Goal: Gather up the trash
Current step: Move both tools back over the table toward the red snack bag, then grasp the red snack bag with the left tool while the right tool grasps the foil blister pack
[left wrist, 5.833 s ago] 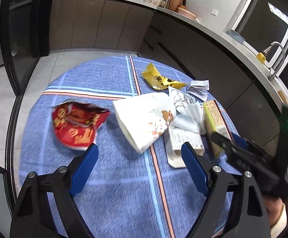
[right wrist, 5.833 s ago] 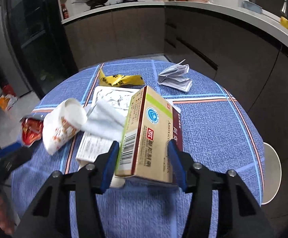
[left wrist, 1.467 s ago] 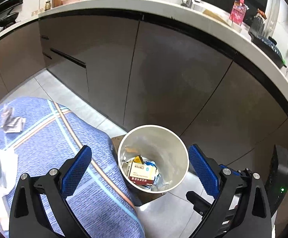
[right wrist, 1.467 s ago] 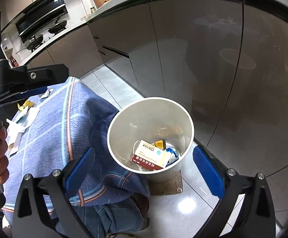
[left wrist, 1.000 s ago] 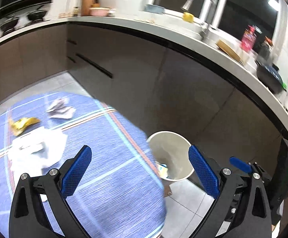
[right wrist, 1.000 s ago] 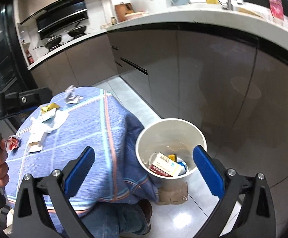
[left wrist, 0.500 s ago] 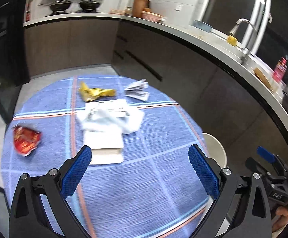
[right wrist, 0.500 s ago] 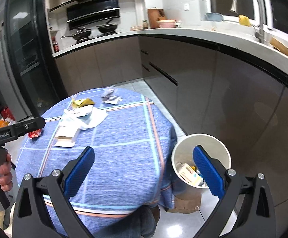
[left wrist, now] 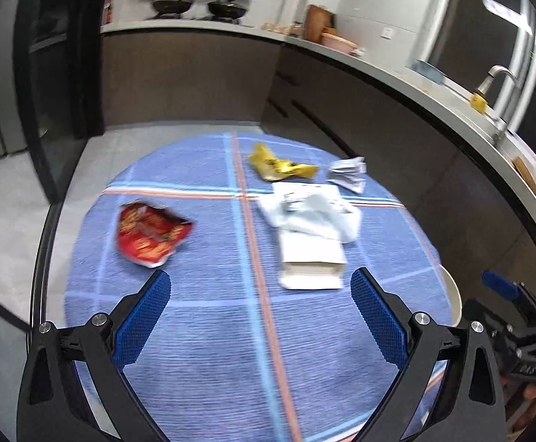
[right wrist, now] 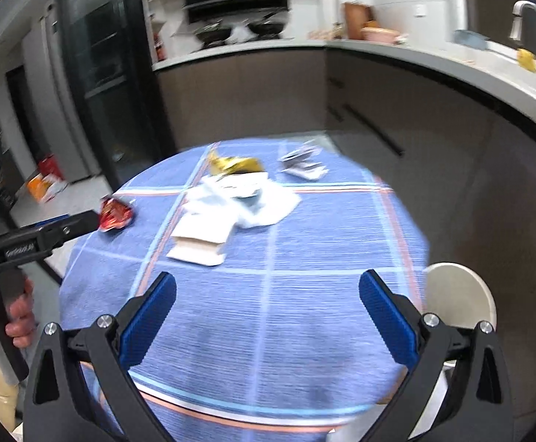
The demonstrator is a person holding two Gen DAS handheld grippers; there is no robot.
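Observation:
Trash lies on a round table with a blue plaid cloth (left wrist: 201,331). A red snack bag (left wrist: 149,233) sits at the left, a yellow wrapper (left wrist: 279,165) and a crumpled grey paper (left wrist: 347,174) at the far side, and white tissue (left wrist: 316,217) over a flat white carton (left wrist: 311,263) in the middle. My left gripper (left wrist: 260,318) hangs open and empty above the near cloth. My right gripper (right wrist: 268,318) is open and empty too, over the near right part of the table (right wrist: 305,294). The white trash bin (right wrist: 459,300) shows past the table's right edge.
Dark kitchen cabinets (left wrist: 201,81) and a grey counter (left wrist: 397,84) curve round the far and right sides. A dark glass door (left wrist: 58,73) stands at the left. A hand (right wrist: 19,322) holds the left gripper's handle in the right wrist view.
Both grippers have swung away from the bin and back over the table, now closer to the cloth. The trash on the table looks larger. Both stay open and empty.

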